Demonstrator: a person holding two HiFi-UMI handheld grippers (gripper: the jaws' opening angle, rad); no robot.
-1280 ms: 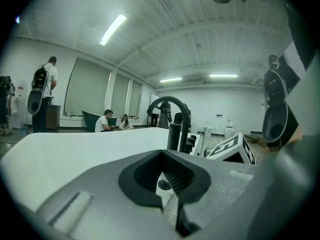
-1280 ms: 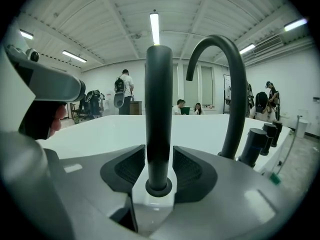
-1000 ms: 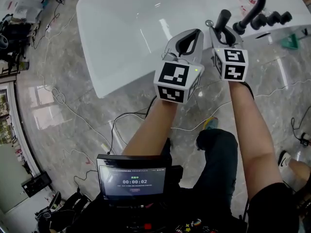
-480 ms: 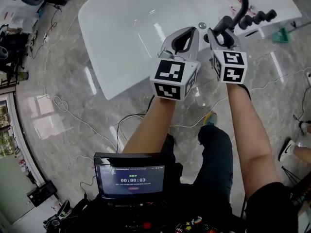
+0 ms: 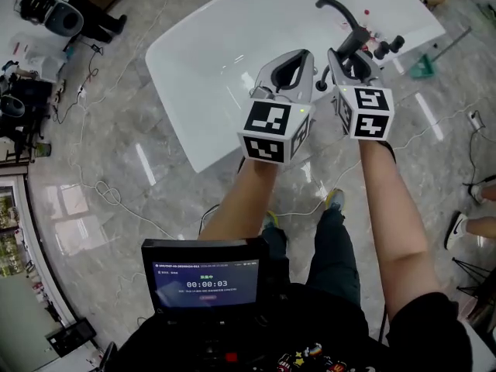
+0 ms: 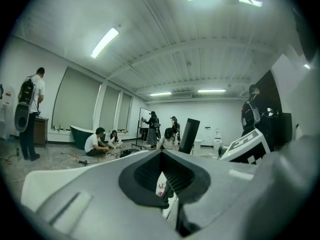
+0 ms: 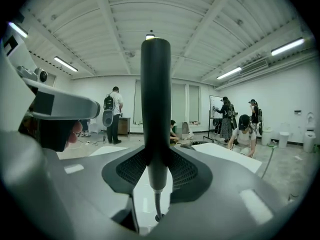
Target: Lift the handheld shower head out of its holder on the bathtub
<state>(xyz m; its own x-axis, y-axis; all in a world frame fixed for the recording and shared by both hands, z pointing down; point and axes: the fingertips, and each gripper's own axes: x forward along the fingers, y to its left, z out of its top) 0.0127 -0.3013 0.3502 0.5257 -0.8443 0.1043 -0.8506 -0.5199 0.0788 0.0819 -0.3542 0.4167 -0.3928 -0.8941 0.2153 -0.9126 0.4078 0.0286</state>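
The right gripper (image 7: 156, 168) is clamped on the black handle of the handheld shower head (image 7: 155, 94), its ribbed pads (image 7: 183, 171) pressed against either side of the handle, so the jaws stand only as far apart as the handle is thick. The handle stands upright between them and rises well above the jaw tips. Its lower end shows just under the pads, clear of the white surface below. From it a thin hose (image 7: 157, 204) runs down to a small dark opening in that surface. The holder itself cannot be made out. The left gripper (image 6: 161, 174) is closed with nothing in it; only a thin slit shows below the pads, and a scrap of white and red shows through it, too small to identify. In the head view both grippers are held side by side over the near edge of the white bathtub (image 5: 225, 49), close to its far corner, where a black curved faucet spout (image 5: 335, 6) and a row of black knobs (image 5: 390, 45) stand. There the shower head is almost wholly hidden behind the right gripper's body and marker cube (image 5: 365, 111). A small monitor (image 5: 205, 283) sits at the person's waist, cables (image 5: 93, 184) trail over the marble floor, and people stand and sit in the room beyond.
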